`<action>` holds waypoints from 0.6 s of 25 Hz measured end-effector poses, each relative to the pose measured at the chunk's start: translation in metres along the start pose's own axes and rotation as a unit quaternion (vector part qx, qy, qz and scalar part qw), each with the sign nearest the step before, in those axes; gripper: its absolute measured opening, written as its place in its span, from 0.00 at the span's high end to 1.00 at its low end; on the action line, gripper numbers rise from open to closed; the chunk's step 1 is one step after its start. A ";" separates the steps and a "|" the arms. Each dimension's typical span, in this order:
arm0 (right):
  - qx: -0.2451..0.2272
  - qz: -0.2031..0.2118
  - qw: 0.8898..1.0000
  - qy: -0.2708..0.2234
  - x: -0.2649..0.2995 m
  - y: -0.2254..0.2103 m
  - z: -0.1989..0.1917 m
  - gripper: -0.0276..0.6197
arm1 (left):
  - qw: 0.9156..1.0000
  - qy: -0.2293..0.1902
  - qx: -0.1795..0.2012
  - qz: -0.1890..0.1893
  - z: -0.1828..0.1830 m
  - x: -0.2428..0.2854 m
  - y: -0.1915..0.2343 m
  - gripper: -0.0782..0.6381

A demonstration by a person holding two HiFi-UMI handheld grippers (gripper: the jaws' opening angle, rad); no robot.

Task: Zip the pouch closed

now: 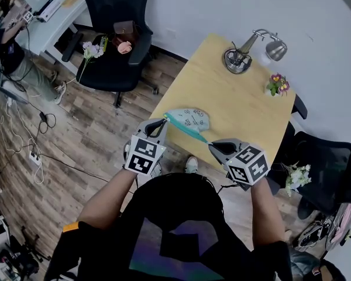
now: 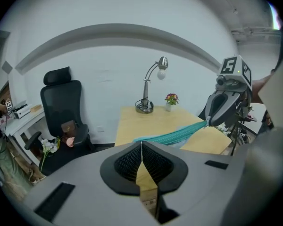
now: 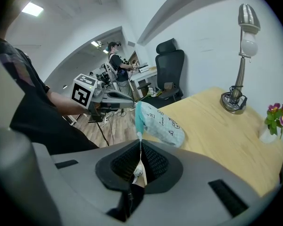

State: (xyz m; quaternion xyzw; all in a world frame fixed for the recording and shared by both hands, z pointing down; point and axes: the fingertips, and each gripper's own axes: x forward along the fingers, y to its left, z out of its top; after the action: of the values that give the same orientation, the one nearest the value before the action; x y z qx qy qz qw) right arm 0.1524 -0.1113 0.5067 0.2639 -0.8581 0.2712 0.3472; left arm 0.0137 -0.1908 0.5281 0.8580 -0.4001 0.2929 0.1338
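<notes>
A light blue printed pouch [image 1: 191,119] lies over the near left edge of the wooden table [image 1: 234,98], its teal zip edge stretched taut between my two grippers. My left gripper [image 1: 164,122] is shut at the zip's left end. In the left gripper view the teal edge [image 2: 174,135] runs from its closed jaws [image 2: 141,142] across to the right gripper [image 2: 209,122]. What those jaws pinch is hidden. My right gripper [image 1: 210,145] is shut on the pouch's other end. In the right gripper view a small white tab sits between its fingertips [image 3: 140,142], with the pouch [image 3: 162,124] just beyond.
A desk lamp [image 1: 240,54] and a small flower pot [image 1: 276,85] stand at the table's far side. One black office chair [image 1: 114,40], with small items on its seat, is at the left, and another [image 1: 322,168] at the right. Cables lie on the wood floor [image 1: 35,145].
</notes>
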 end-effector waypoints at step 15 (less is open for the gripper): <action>0.011 -0.046 0.997 0.067 0.034 -0.022 -0.051 0.91 | 0.998 0.024 -0.039 -0.051 -0.032 0.005 -0.023 0.87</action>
State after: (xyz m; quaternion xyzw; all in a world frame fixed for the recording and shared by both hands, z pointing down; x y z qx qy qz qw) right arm 0.1684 -0.1032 0.5691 0.2882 -0.8168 0.2819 0.4127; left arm 0.0213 -0.1640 0.5562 0.8641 -0.3633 0.2906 0.1918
